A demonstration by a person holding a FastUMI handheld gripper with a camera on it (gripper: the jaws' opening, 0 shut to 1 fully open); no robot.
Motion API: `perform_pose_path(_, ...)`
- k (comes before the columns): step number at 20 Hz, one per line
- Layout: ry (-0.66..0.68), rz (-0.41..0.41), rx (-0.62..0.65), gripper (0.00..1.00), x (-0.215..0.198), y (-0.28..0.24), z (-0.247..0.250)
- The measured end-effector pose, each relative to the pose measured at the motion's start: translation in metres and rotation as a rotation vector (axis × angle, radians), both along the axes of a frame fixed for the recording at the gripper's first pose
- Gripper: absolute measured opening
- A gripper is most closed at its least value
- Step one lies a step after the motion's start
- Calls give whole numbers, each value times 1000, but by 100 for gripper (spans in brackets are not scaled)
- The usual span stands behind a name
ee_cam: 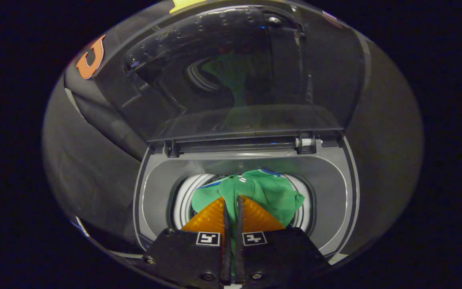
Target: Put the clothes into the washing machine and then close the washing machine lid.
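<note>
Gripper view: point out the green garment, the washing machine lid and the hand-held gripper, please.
Green garment (269, 192): gripper view, on the cloth bunched in the drum opening.
Washing machine lid (239, 80): gripper view, on its raised see-through panel.
Hand-held gripper (232, 200): gripper view, midway between its fingertips, which pinch the garment.

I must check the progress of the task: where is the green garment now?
In the gripper view, the green garment hangs in the washing machine's drum opening, pinched between the fingers of the hand-held gripper, below the raised lid.
</note>
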State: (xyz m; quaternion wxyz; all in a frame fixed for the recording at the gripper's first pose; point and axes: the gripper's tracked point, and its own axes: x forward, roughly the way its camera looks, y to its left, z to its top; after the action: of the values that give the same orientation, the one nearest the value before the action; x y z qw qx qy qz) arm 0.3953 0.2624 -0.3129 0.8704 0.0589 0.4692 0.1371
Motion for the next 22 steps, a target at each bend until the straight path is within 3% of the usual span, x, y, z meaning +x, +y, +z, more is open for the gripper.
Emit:
perform_pose_path(9,38,19,12,7,-1,6,-13)
perform_pose_path(14,17,32,15,91,-2,7,-6)
perform_pose_path(22,-75,128,14,89,-24,13,41)
